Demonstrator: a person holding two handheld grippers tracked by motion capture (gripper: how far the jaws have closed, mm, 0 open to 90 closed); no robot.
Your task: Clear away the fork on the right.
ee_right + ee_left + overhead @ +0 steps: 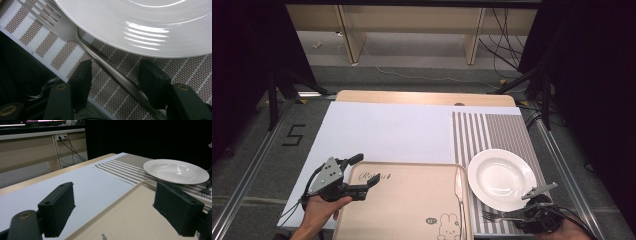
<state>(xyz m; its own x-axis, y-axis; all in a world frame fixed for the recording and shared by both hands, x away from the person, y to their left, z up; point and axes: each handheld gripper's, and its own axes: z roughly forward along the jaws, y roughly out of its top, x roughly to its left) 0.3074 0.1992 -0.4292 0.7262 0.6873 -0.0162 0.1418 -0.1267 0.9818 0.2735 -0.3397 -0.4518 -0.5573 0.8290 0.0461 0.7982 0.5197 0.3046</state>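
Note:
A metal fork (65,27) lies on the striped placemat (50,47), its tines beside the rim of the white plate (140,22). My right gripper (117,75) points down over the fork's handle, one jaw on each side of it with a gap at both; it is open. In the high view the fork (492,216) lies just below the plate (502,179), with the right gripper (512,218) at the table's near right corner. My left gripper (366,170) hovers open and holding nothing over the near left corner of the beige tray (407,200). Its jaws (117,207) stand wide apart.
A piece of cutlery (458,185) lies along the tray's right edge. A white sheet (387,130) covers the table's left and middle, and the placemat (487,130) covers the right. The table's edge runs close beside the right gripper.

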